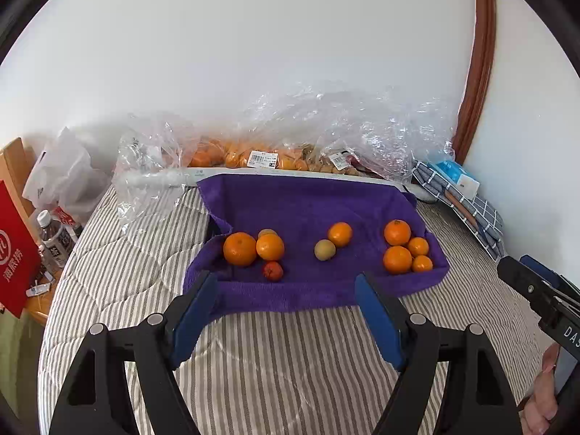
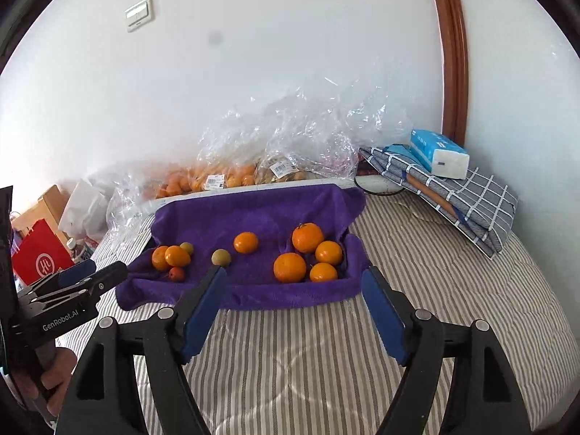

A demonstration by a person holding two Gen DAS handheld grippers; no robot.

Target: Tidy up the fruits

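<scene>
A purple towel [image 1: 308, 210] [image 2: 253, 214] lies on the striped bed and holds the fruit. At its left are two oranges [image 1: 239, 249] [image 2: 177, 256], a small red fruit [image 1: 272, 270] [image 2: 176, 274] and a half-hidden yellowish one [image 2: 187, 247]. In the middle are a yellow-green fruit [image 1: 324, 249] [image 2: 220, 257] and an orange [image 1: 340, 234] [image 2: 245, 242]. At the right is a cluster of several oranges [image 1: 397, 259] [image 2: 289, 267]. My left gripper [image 1: 286, 282] is open and empty at the towel's near edge. My right gripper [image 2: 293, 279] is open and empty, also at the near edge.
Clear plastic bags of oranges [image 1: 232, 156] [image 2: 217, 179] lie along the wall behind the towel. A checked folded cloth with a tissue pack [image 2: 438, 152] lies at the right. A red bag [image 1: 14, 246], water bottles [image 1: 50, 235] and a white bag stand left of the bed.
</scene>
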